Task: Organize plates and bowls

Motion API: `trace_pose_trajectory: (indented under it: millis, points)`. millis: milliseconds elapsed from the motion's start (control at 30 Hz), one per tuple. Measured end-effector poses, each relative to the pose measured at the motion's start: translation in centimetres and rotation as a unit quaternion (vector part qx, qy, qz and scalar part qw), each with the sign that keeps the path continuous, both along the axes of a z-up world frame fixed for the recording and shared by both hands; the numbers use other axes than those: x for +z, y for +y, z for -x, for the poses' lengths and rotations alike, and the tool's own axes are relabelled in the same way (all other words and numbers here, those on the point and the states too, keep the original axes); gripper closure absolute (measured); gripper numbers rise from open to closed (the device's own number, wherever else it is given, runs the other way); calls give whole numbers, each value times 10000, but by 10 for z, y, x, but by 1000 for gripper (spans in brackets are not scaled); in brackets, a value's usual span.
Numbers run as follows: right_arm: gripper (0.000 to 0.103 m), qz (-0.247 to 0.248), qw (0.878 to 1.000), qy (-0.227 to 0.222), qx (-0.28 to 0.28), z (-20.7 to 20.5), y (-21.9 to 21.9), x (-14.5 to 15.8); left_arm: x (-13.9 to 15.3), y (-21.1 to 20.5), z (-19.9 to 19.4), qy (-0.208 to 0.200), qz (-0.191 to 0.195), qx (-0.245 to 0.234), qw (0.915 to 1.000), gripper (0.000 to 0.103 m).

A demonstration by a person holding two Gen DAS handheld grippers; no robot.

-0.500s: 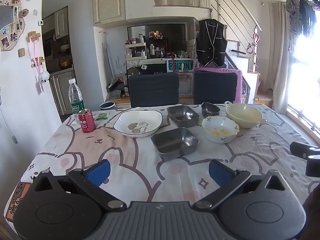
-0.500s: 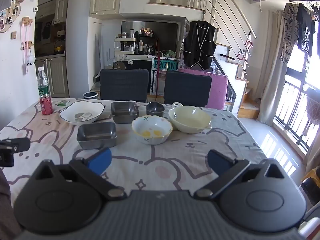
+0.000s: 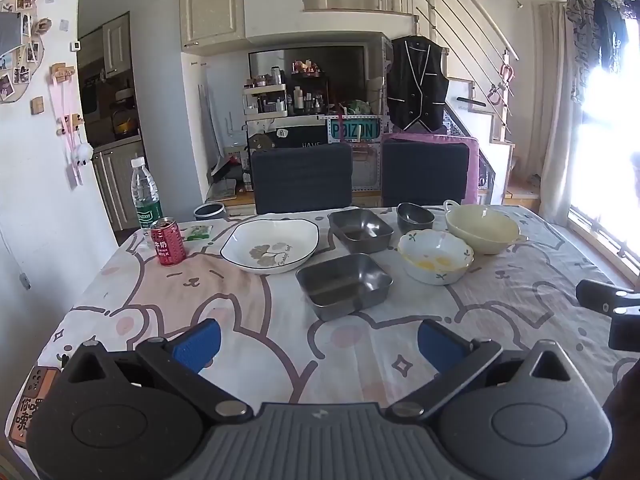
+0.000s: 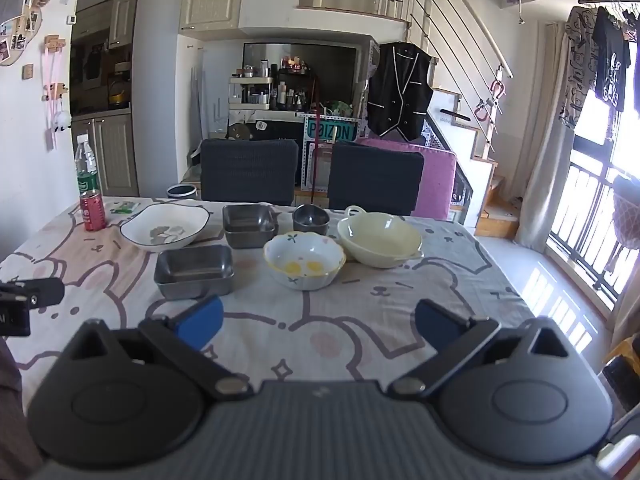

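On the cartoon tablecloth sit a white plate with a leaf print (image 3: pixel 270 246) (image 4: pixel 165 228), two square steel trays, the near one (image 3: pixel 344 285) (image 4: pixel 195 270) and the far one (image 3: pixel 360 230) (image 4: pixel 249 224), a small dark steel bowl (image 3: pixel 415 217) (image 4: pixel 311 219), a flowered white bowl with yellow inside (image 3: pixel 436 261) (image 4: pixel 304 265) and a pale yellow handled bowl (image 3: pixel 482 228) (image 4: pixel 380 239). My left gripper (image 3: pixel 318 344) hangs open above the near table, short of the near tray. My right gripper (image 4: pixel 318 326) is open too, short of the flowered bowl. Neither holds anything.
A red drink can (image 3: pixel 168 241) (image 4: pixel 93 210) and a water bottle (image 3: pixel 146 194) stand at the far left corner. Two dark chairs (image 3: pixel 302 178) line the far edge. The right gripper's body (image 3: pixel 612 300) shows at the left view's right edge.
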State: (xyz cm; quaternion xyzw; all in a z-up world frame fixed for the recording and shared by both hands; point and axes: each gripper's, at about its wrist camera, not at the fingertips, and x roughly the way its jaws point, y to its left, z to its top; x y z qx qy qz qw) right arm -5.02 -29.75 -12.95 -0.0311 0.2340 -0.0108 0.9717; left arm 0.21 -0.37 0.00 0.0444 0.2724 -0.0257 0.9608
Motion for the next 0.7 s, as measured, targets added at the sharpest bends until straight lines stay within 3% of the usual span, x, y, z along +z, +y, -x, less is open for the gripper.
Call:
trace_pose_trajectory:
  millis: [700]
  points:
    - [0, -3, 10000, 8, -13, -1, 0, 0, 0, 0, 0, 3, 20, 7, 10000, 0]
